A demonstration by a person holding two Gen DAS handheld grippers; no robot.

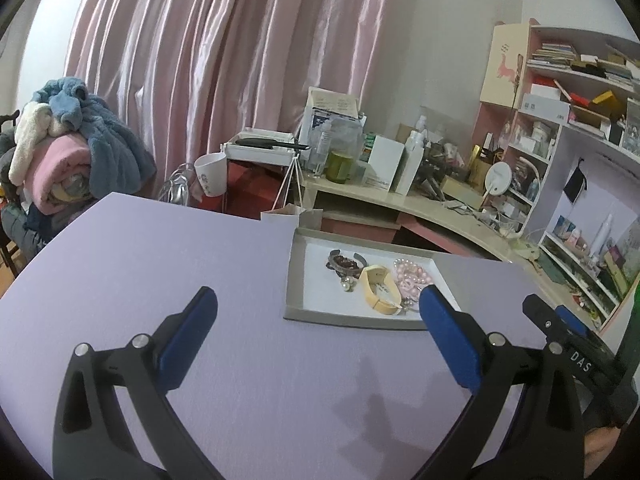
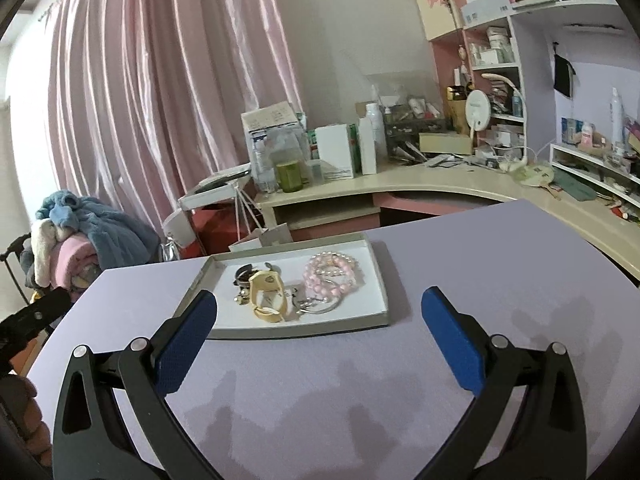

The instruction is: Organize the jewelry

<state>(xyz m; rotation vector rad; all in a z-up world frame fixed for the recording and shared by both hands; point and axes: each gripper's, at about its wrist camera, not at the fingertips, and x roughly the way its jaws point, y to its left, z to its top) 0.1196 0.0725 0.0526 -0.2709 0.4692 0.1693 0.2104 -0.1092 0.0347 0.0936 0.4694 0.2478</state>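
Lilac surface (image 2: 460, 264), cluttered desk behind. Shallow grey tray (image 2: 382, 280) sits near the far edge, jewelry bunched mid-tray. Cream band (image 2: 266, 296): looks stiff and light, long axis running near-to-far; take it across the loop's side. Pink bead bracelets (image 2: 332, 276): limp, slippery, likely to sag, so pinch one strand. Silver piece (image 2: 316, 306) touches the beads and may tangle. Left gripper (image 1: 318, 316) and right gripper (image 2: 319, 316): fingers spread wide, holding nothing, both short of the tray.
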